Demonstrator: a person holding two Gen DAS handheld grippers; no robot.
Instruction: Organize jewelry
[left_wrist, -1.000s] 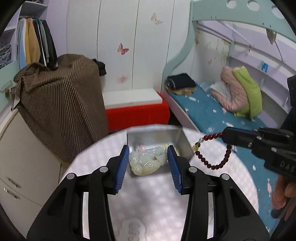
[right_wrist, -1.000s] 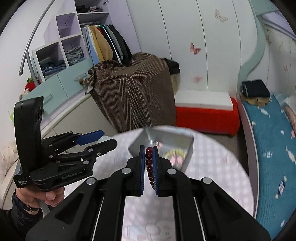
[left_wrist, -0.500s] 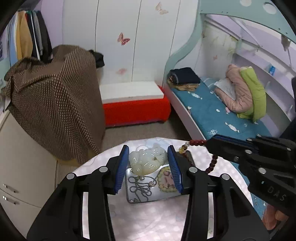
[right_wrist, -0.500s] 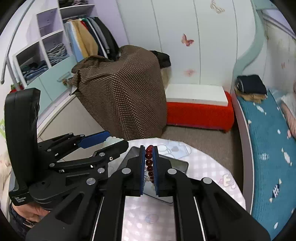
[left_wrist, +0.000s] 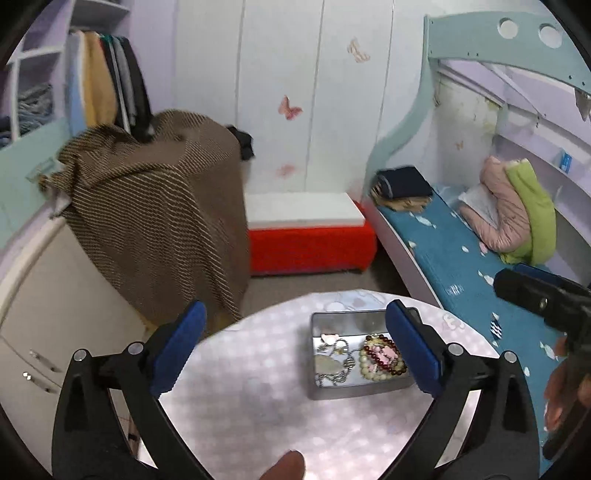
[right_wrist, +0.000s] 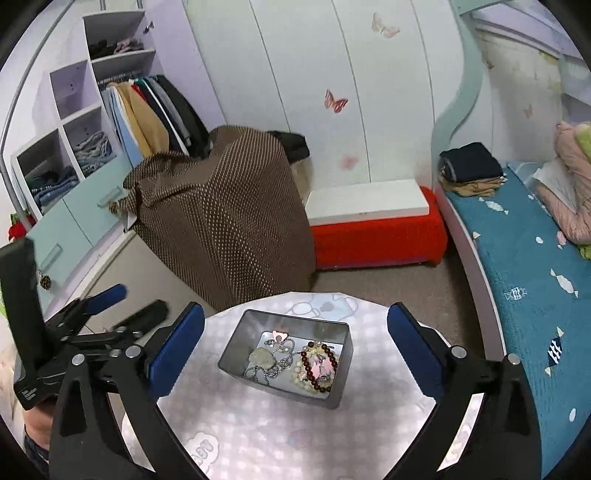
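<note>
**Right wrist view: every piece lies in the tin**

Both grippers hang spread wide and empty, right gripper (right_wrist: 295, 341), left gripper (left_wrist: 295, 345). Red bead bracelet (right_wrist: 320, 366), pale jade carving (right_wrist: 261, 357) and silver chain (right_wrist: 266, 372) sit together inside the metal tin (right_wrist: 236, 363), apparently gathered for tidy storage.

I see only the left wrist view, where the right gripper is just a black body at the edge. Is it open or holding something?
Observer: In the right wrist view the right gripper is wide open, nothing between its pads.
Operator: A pad of the left gripper hides the right wall of the tin from me. Do beads hang over it?
Observer: No. The whole rim shows, and the dark red bracelet lies fully inside.
Operator: The pale carving is a blur here.
Observer: It lies in the tin's left half, on the silver chain.
</note>
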